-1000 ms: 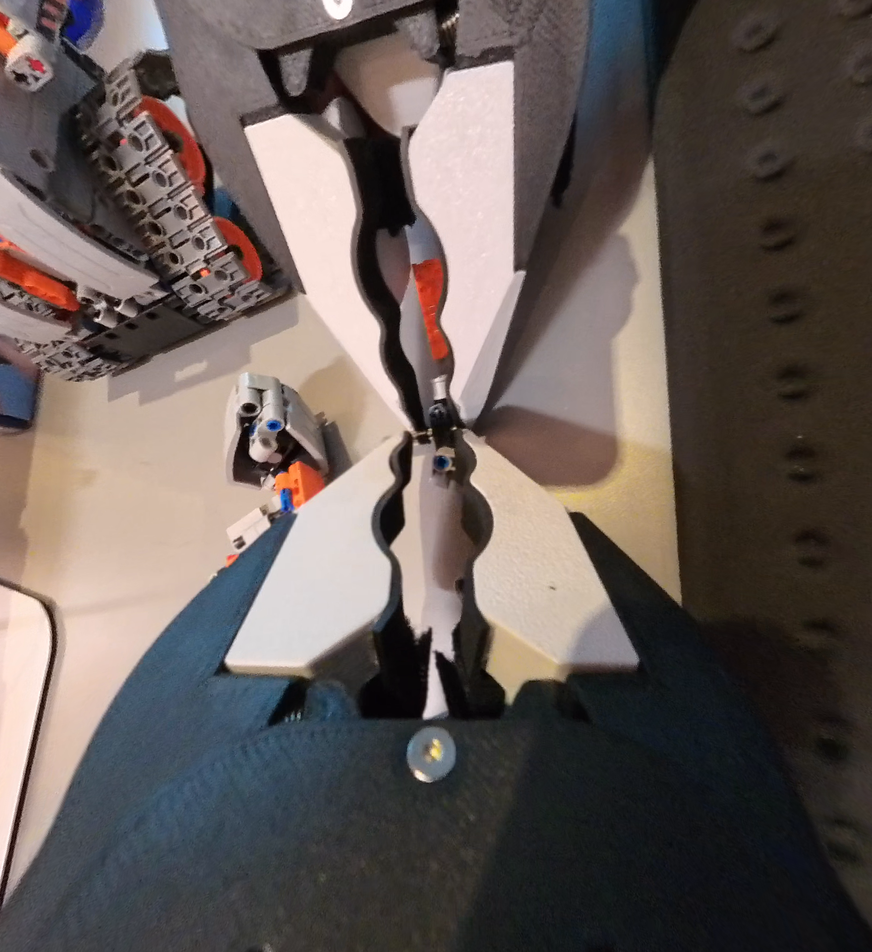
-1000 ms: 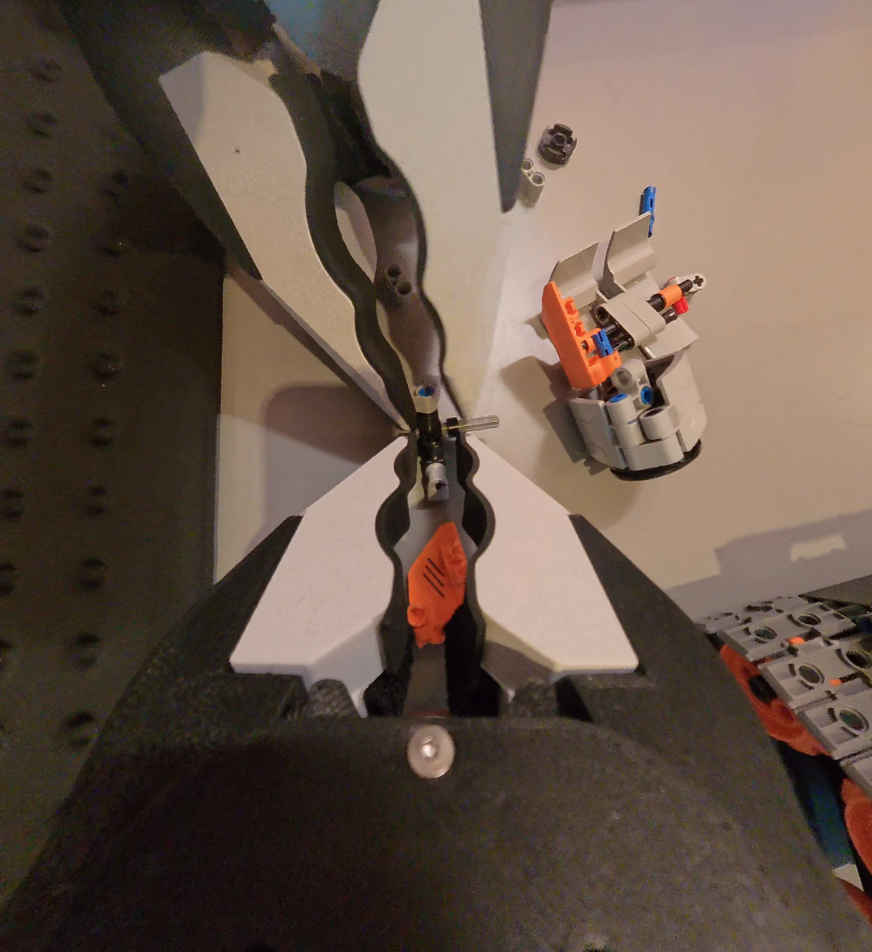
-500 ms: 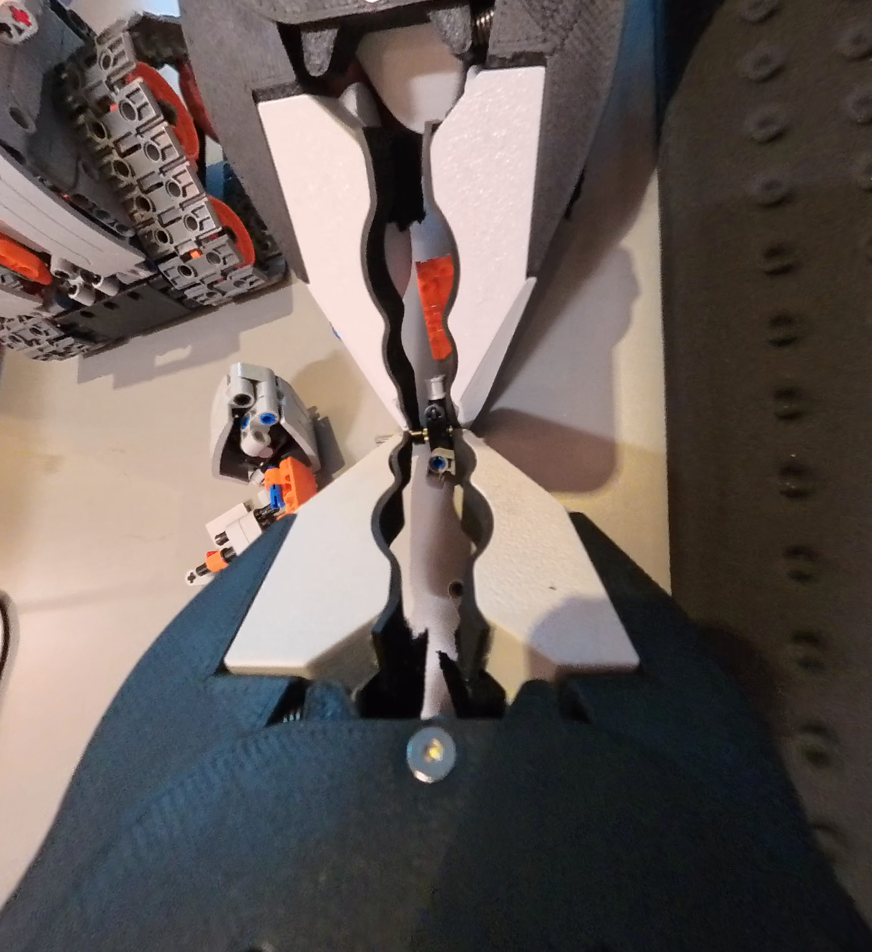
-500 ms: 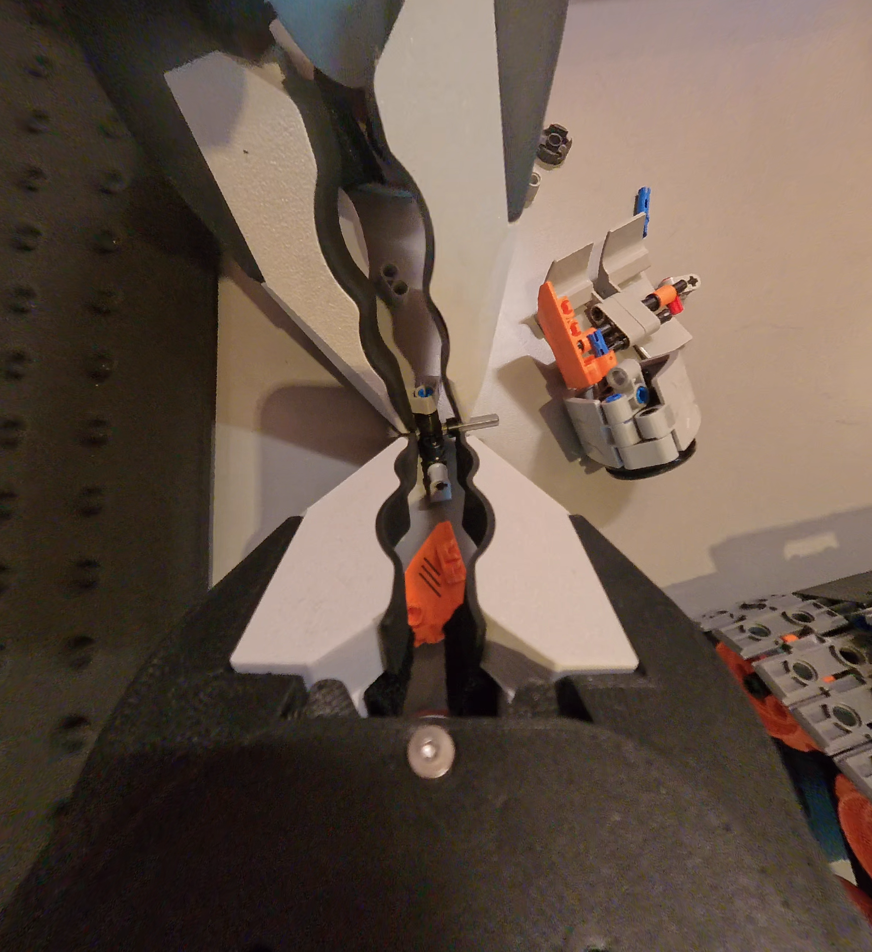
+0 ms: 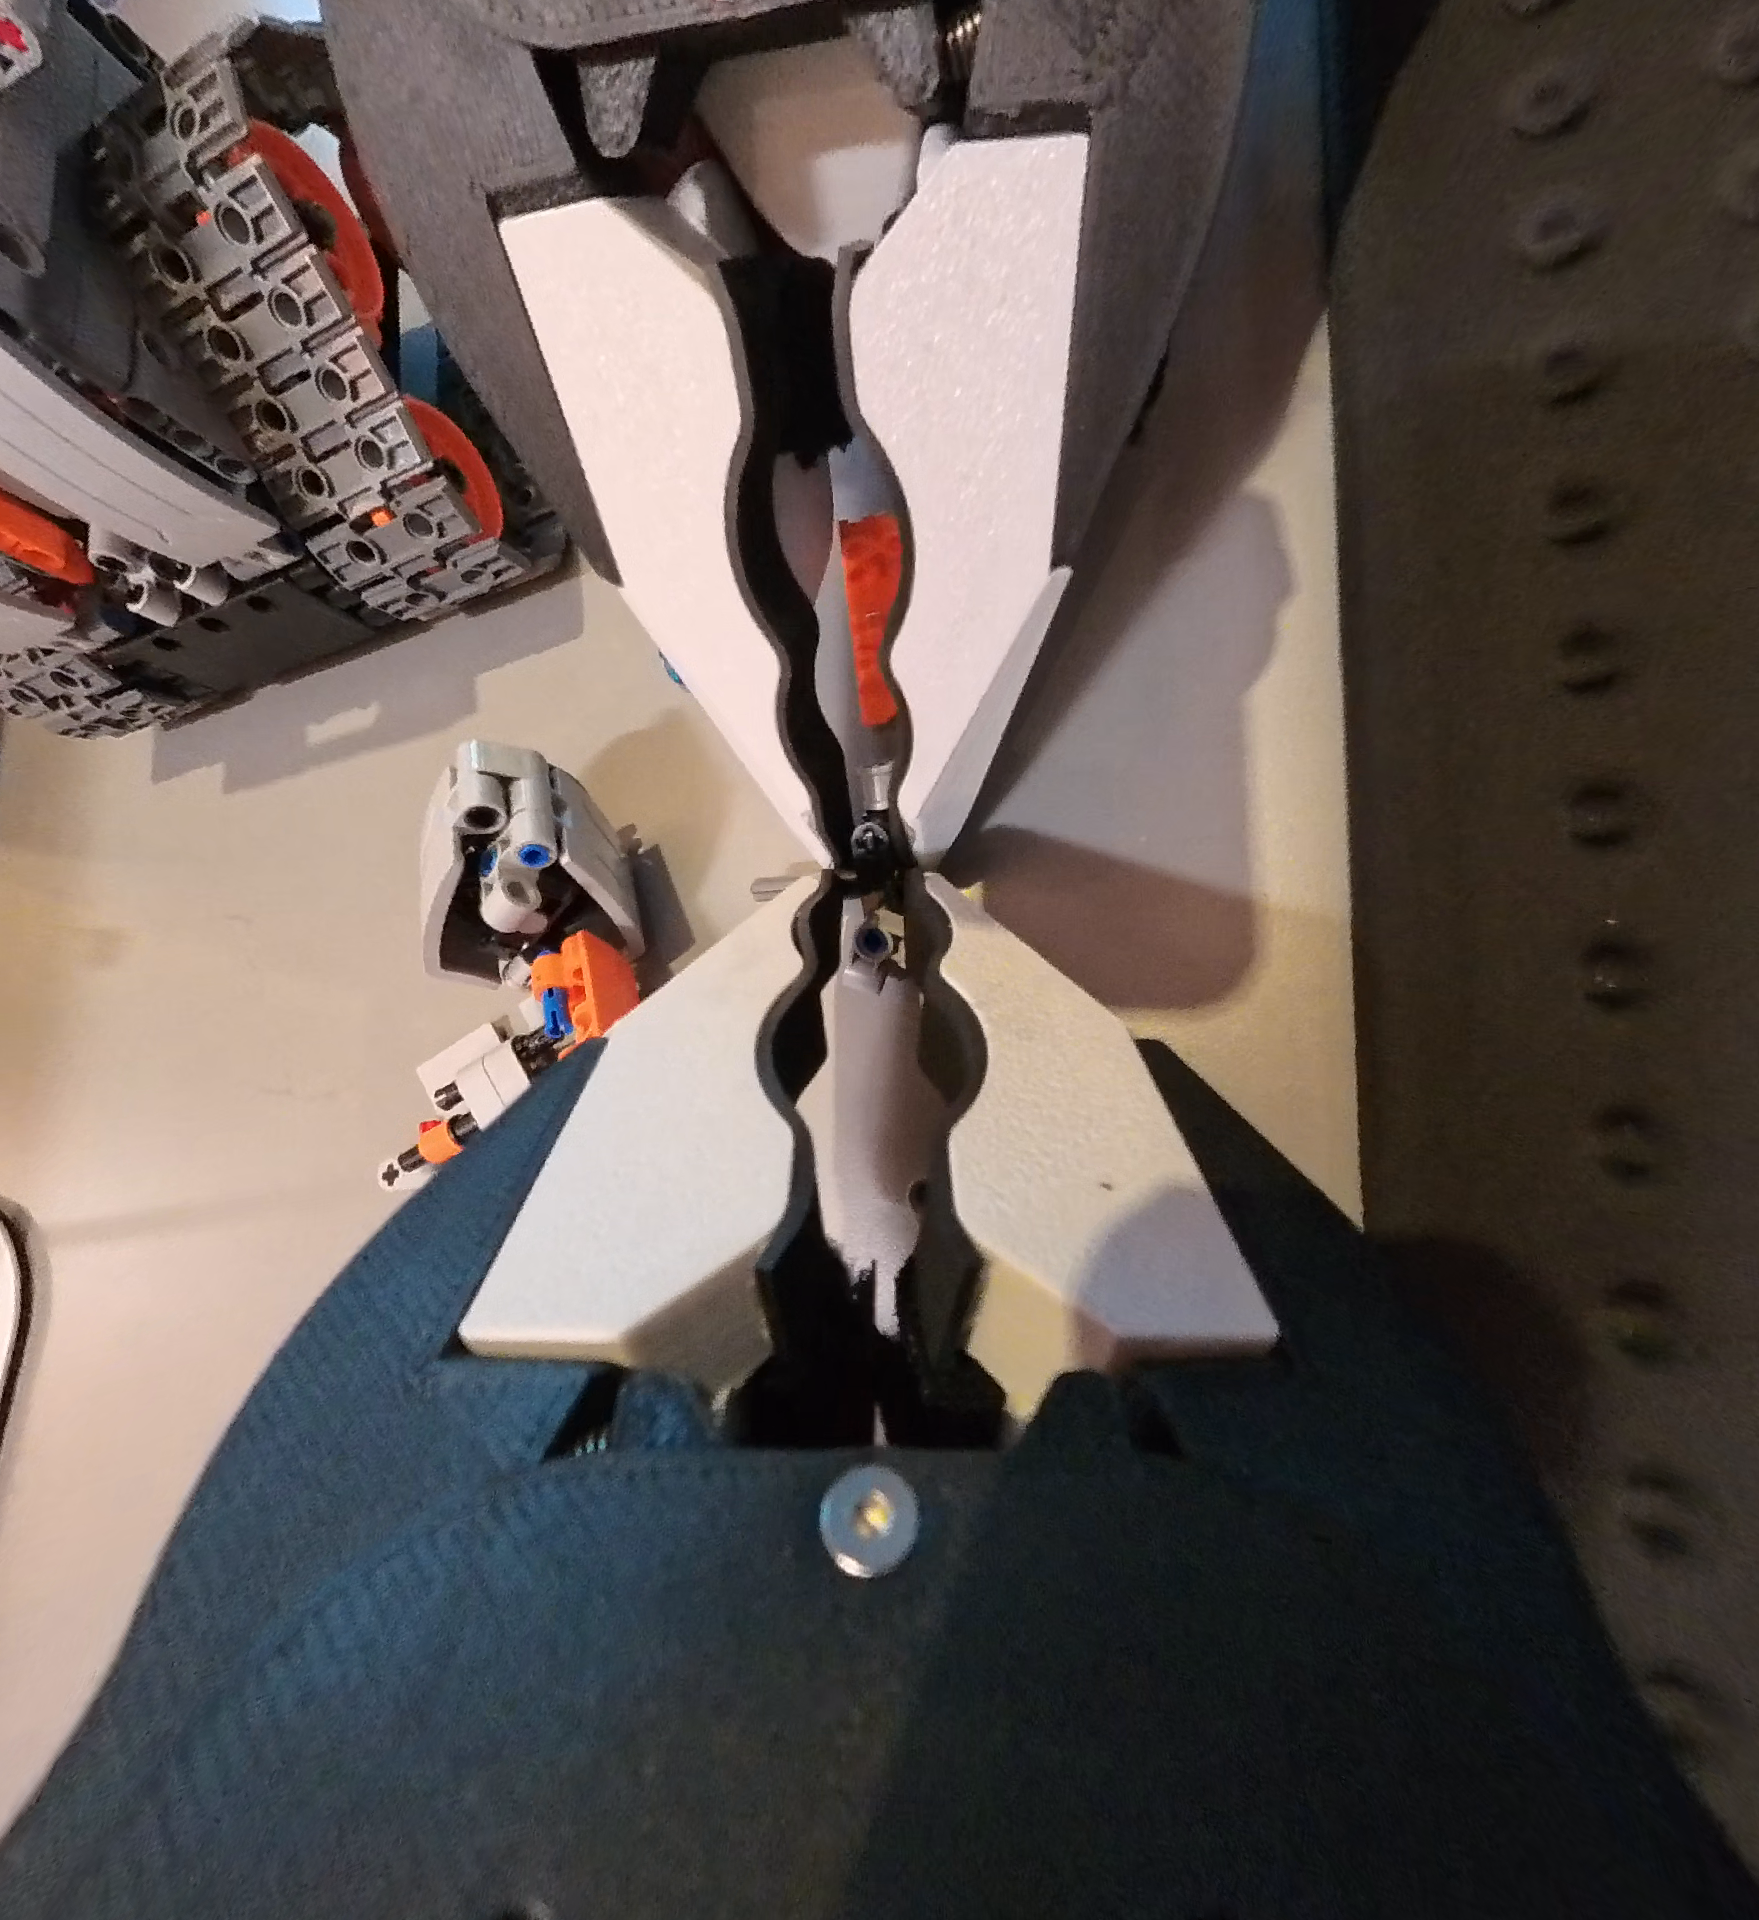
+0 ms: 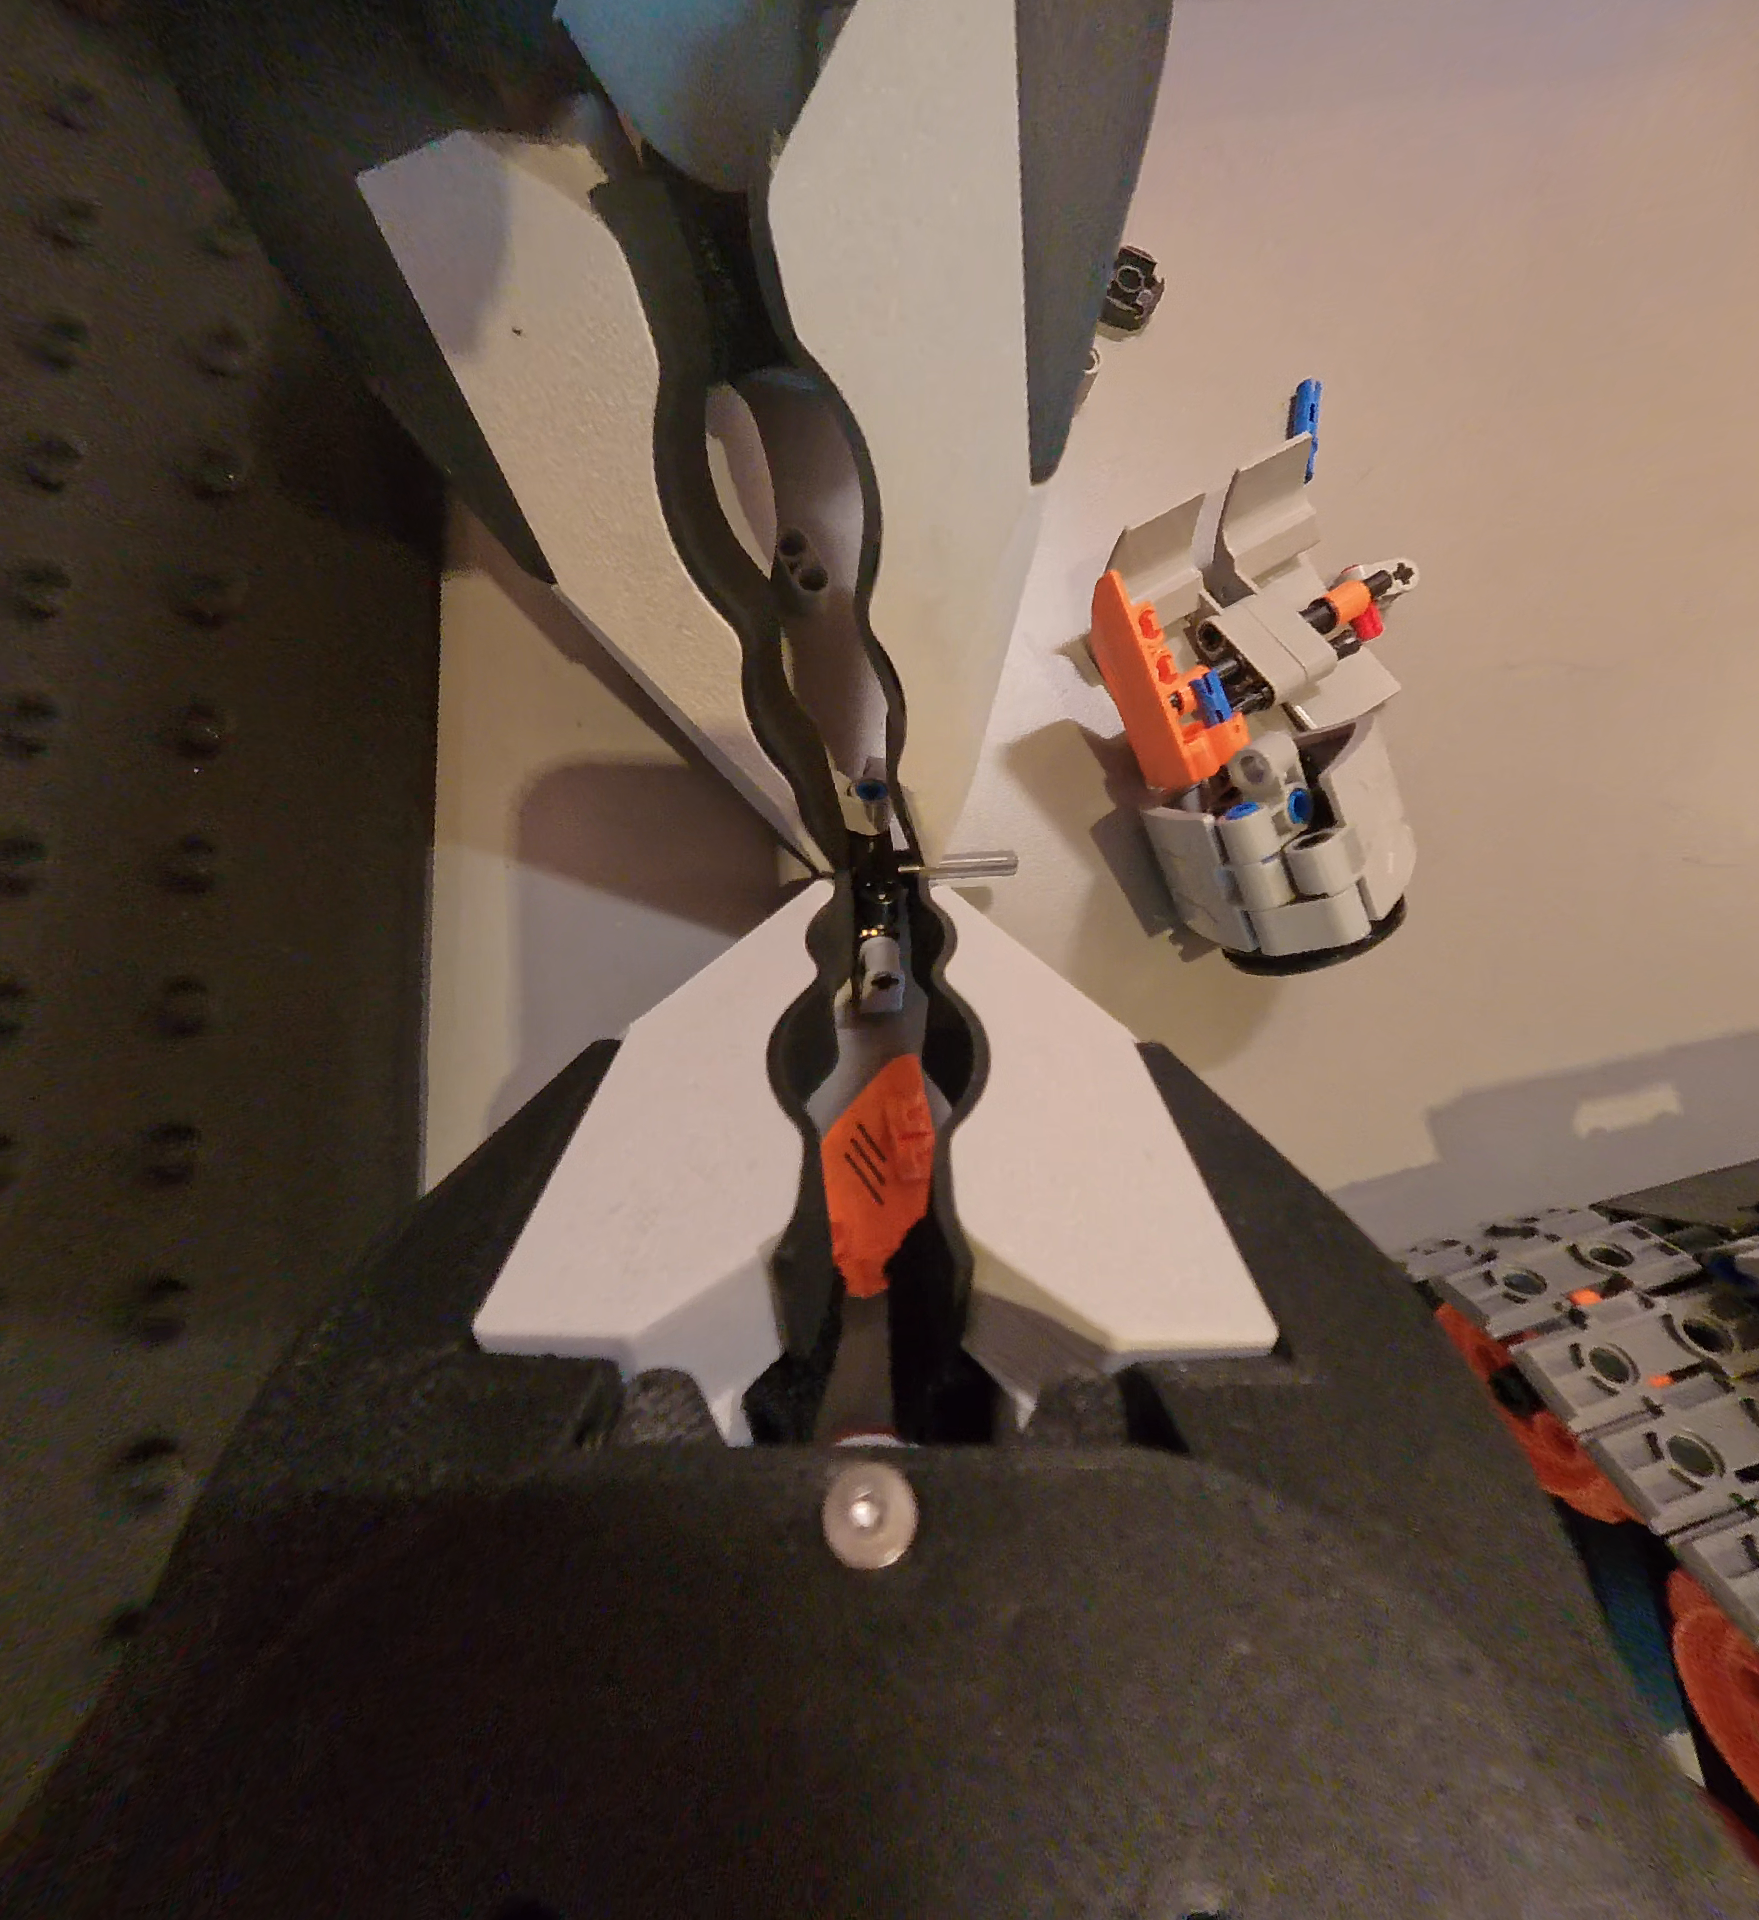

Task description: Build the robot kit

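Observation:
My left gripper (image 5: 870, 896) is shut on a long grey panel piece (image 5: 875, 1091) with a blue pin at its tip. My right gripper (image 6: 880, 899) is shut on a grey piece with an orange panel (image 6: 875, 1184). The two grippers meet tip to tip above the beige table (image 5: 231, 1039). The held pieces touch at a small black connector (image 6: 873, 883), and a short grey axle (image 6: 979, 862) sticks out sideways from it. The right gripper (image 5: 870, 821) shows from above in the left wrist view, and the left gripper (image 6: 859, 831) in the right wrist view.
A small grey and orange sub-assembly (image 5: 532, 894) (image 6: 1259, 748) lies on the table beside the grippers. A tracked grey and orange vehicle (image 5: 179, 416) (image 6: 1633, 1403) stands close by. A black studded mat (image 5: 1633, 831) (image 6: 127, 831) borders the table. A small black round piece (image 6: 1135, 286) lies farther off. My left and right fingertips are right by each other.
Both grippers stay shut and tip to tip. They have shifted and tilted slightly together; the grey axle now peeks out at the joint in the left wrist view.

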Demonstrator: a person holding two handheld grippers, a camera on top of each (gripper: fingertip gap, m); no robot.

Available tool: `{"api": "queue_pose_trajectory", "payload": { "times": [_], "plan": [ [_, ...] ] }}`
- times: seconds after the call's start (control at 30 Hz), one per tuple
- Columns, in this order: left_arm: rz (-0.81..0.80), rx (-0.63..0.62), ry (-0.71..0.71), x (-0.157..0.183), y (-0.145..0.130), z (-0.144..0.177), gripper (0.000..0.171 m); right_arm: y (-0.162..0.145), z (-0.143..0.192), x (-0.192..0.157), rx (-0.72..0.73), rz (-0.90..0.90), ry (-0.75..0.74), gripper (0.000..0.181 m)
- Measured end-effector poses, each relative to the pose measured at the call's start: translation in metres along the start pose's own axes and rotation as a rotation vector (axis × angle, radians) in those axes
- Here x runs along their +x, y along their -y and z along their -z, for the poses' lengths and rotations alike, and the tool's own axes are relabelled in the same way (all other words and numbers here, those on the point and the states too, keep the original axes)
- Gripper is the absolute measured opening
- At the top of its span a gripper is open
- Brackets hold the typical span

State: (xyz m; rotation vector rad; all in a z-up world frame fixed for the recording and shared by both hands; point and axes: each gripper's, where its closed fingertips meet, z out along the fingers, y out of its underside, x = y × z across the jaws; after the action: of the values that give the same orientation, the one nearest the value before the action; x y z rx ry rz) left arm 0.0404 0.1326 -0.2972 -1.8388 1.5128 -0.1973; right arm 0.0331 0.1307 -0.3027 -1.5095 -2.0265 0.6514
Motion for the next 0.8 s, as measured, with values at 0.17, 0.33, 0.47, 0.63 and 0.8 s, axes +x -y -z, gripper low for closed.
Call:
{"api": "queue_pose_trajectory", "payload": {
  "times": [0.17, 0.33, 0.47, 0.63, 0.8],
  "plan": [
    [-0.008, -0.006, 0.015, 0.0, 0.0, 0.0, 0.009, 0.0, 0.0, 0.0, -0.007, 0.014, -0.014, 0.007],
    [-0.038, -0.015, 0.037, 0.0, 0.0, 0.0, 0.008, -0.001, 0.001, 0.0, -0.018, 0.042, -0.034, 0.007],
    [-0.055, -0.016, 0.04, 0.001, 0.001, 0.0, 0.008, -0.001, 0.001, -0.001, -0.025, 0.061, -0.043, 0.007],
    [-0.05, -0.008, 0.058, -0.003, 0.003, 0.003, 0.009, 0.001, 0.003, 0.002, -0.011, 0.064, -0.056, 0.007],
    [-0.009, 0.061, 0.103, -0.015, 0.012, 0.014, 0.009, 0.014, 0.016, 0.011, 0.073, 0.041, -0.11, 0.008]
  ]
}}
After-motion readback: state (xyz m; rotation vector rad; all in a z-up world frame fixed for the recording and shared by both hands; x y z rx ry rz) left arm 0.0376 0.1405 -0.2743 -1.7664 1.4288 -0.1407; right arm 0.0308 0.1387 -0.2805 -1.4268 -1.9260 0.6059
